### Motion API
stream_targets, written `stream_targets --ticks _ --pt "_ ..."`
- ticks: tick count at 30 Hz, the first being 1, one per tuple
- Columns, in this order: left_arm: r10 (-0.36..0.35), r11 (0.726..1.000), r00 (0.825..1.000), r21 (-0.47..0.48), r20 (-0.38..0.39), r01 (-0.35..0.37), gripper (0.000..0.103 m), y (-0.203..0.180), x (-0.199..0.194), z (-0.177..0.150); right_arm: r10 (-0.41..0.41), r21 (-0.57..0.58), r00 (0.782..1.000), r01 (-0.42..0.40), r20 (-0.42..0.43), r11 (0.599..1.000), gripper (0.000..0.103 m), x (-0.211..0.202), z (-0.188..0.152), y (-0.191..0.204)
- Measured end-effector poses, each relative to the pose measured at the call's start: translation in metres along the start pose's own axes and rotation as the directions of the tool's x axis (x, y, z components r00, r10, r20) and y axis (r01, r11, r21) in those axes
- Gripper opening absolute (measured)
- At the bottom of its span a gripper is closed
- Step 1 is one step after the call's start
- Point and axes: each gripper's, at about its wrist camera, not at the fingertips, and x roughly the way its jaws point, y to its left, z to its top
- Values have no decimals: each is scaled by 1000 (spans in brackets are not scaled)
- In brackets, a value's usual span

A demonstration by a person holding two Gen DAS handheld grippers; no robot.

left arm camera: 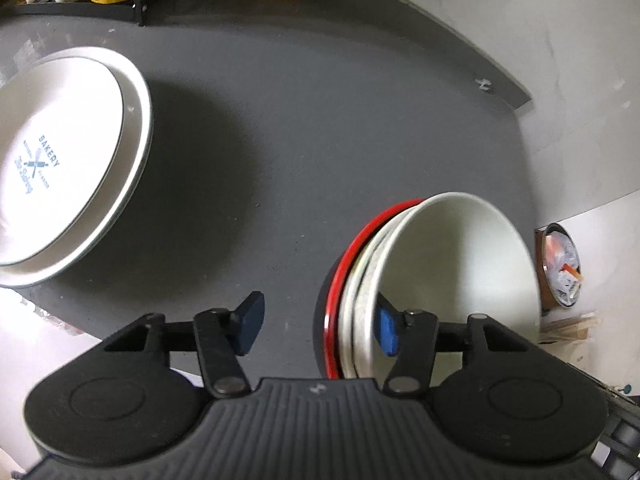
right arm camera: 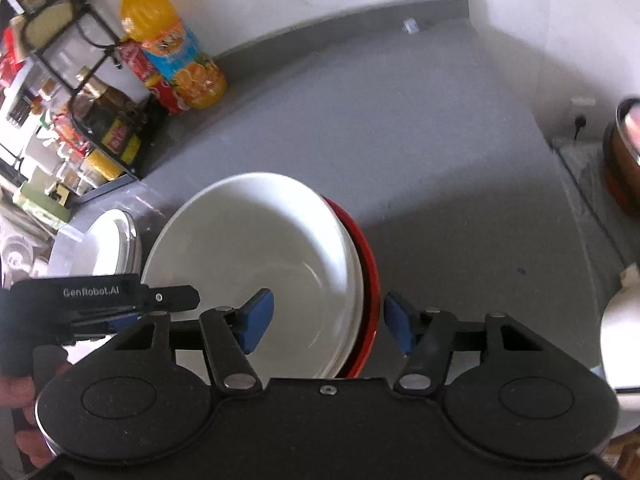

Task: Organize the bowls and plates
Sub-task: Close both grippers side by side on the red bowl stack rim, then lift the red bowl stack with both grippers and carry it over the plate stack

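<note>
A stack of nested bowls stands on the grey counter, a white bowl (left arm camera: pixel 460 264) on top and a red bowl (left arm camera: pixel 344 264) at the bottom. My left gripper (left arm camera: pixel 319 328) is open and straddles the stack's left rims, one blue pad inside the white bowl, the other outside. My right gripper (right arm camera: pixel 328 326) is open too and straddles the right rims of the white bowl (right arm camera: pixel 256 248) and red bowl (right arm camera: pixel 370 280). A stack of white "BAKERY" plates (left arm camera: pixel 60 160) lies to the left; the plates (right arm camera: pixel 114 244) also show in the right wrist view.
An orange juice bottle (right arm camera: pixel 172 52), a red bottle (right arm camera: pixel 148 76) and a black rack of jars (right arm camera: pixel 80 120) stand at the counter's back left. A brown bin (right arm camera: pixel 624 160) sits beyond the right edge. A white object (right arm camera: pixel 620 340) is near right. Bare grey counter (left arm camera: pixel 300 120) lies behind the bowls.
</note>
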Motion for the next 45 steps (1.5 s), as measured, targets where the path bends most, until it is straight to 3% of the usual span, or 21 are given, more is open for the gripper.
stream_targets --ticks 3,7,9,19,31,45 --pt "-25 999 999 -34 -26 24 45 4 9 -2 -32 6 999 33 -39 999 55 14 -3 -6" --pt "-69 996 997 -63 -43 66 27 4 14 -2 -39 16 997 40 -68 999 32 26 -6 -9" --pt "-58 996 997 -68 -42 55 25 3 14 0 -48 35 996 51 -73 998 27 26 -5 -9" --pt "-34 998 999 -61 -15 33 22 -1 10 5 -43 -24 998 42 -36 999 27 19 -4 0" --pt "-51 997 998 -56 20 52 22 15 -25 14 -34 -67 999 32 -20 997 27 5 0 24" --pt "-56 996 997 -61 52 59 22 36 -66 28 3 -46 1000 -4 -5 999 27 -10 6 59"
